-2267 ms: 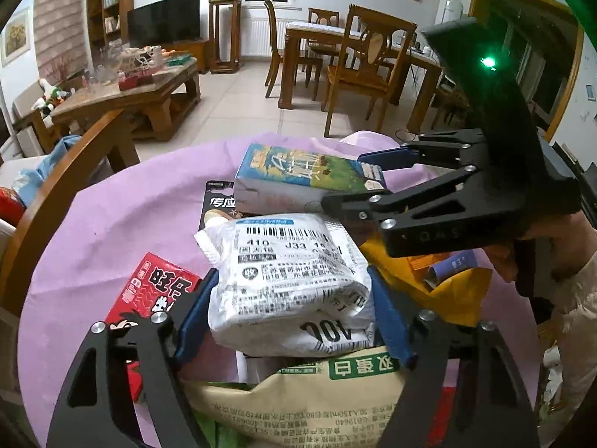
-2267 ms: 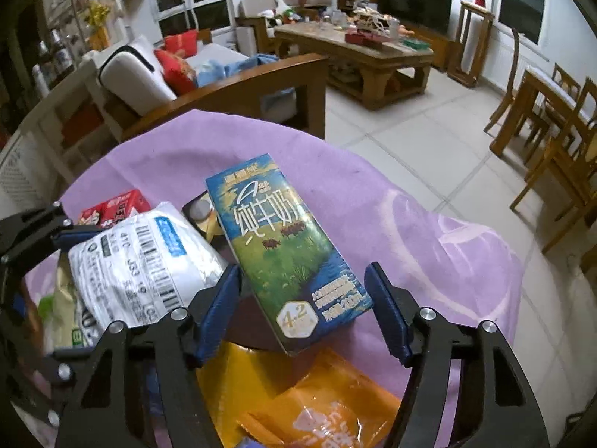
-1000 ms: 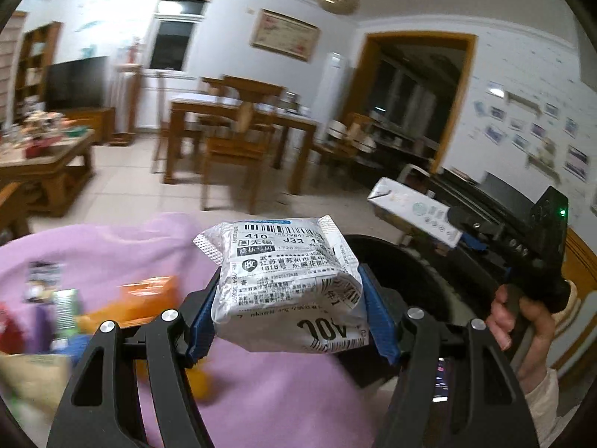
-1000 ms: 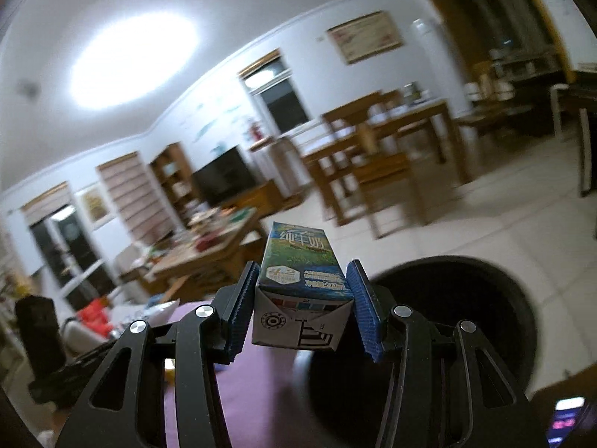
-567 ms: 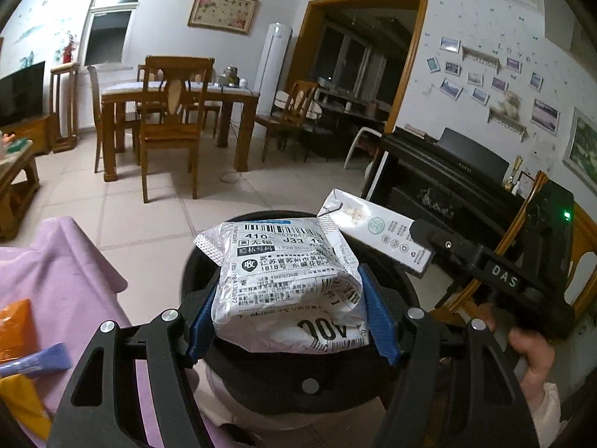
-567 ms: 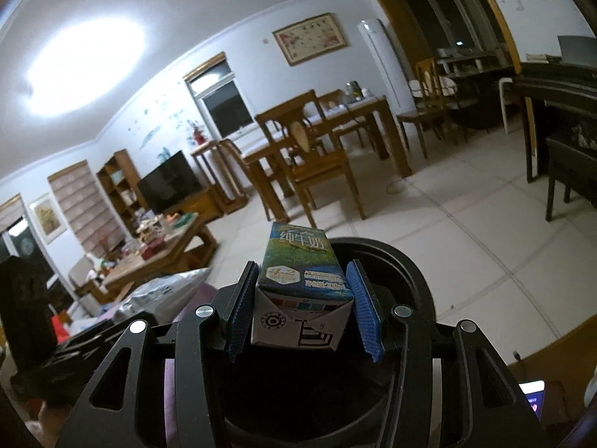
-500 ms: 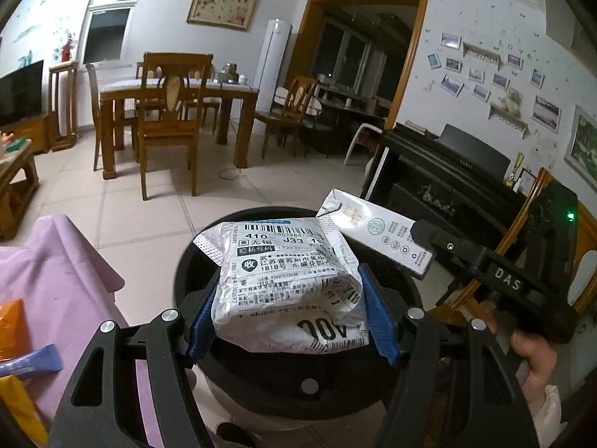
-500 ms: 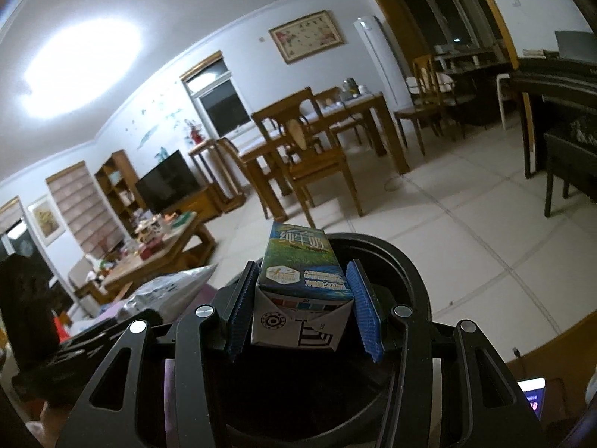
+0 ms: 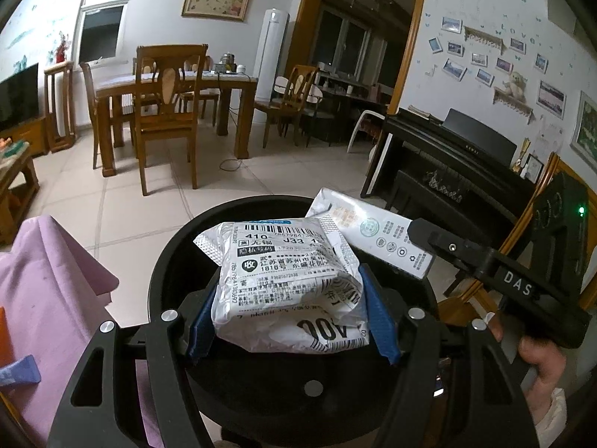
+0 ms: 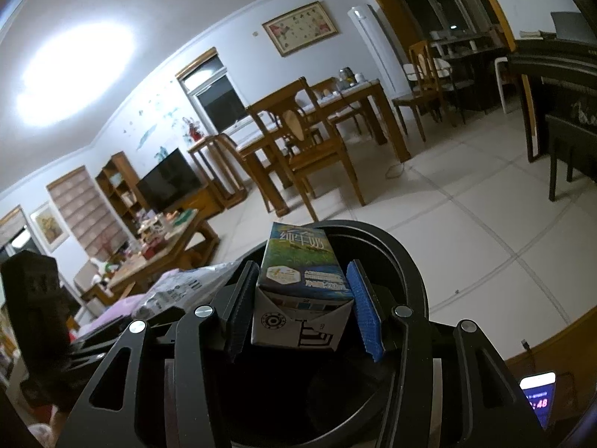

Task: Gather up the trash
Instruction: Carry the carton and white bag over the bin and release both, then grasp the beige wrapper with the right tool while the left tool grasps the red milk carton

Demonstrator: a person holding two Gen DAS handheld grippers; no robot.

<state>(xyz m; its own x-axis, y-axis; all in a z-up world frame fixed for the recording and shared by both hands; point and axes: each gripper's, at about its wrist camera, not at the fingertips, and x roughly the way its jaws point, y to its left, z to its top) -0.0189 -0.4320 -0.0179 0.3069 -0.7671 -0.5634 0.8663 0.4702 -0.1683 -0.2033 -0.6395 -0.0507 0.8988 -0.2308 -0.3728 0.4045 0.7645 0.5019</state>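
My left gripper (image 9: 291,317) is shut on a white plastic mailer bag (image 9: 287,283) with a barcode label and holds it over the open black trash bin (image 9: 168,261). My right gripper (image 10: 302,310) is shut on a blue-green milk carton (image 10: 298,280) and holds it over the same bin (image 10: 406,261). In the left wrist view the carton (image 9: 377,235) shows its white side just right of the bag, held by the right gripper's fingers (image 9: 440,242). The bag also shows in the right wrist view (image 10: 179,283) at the left.
The purple-clothed table (image 9: 44,291) with an orange wrapper (image 9: 3,336) and a blue tube (image 9: 18,369) lies left of the bin. A black piano (image 9: 466,171) stands right. A dining table and chairs (image 9: 168,104) stand across the tiled floor. A lit phone screen (image 10: 539,403) is at lower right.
Both grippers lifted their items off the table and swung right to the bin. In the last half second they moved slightly closer over its opening.
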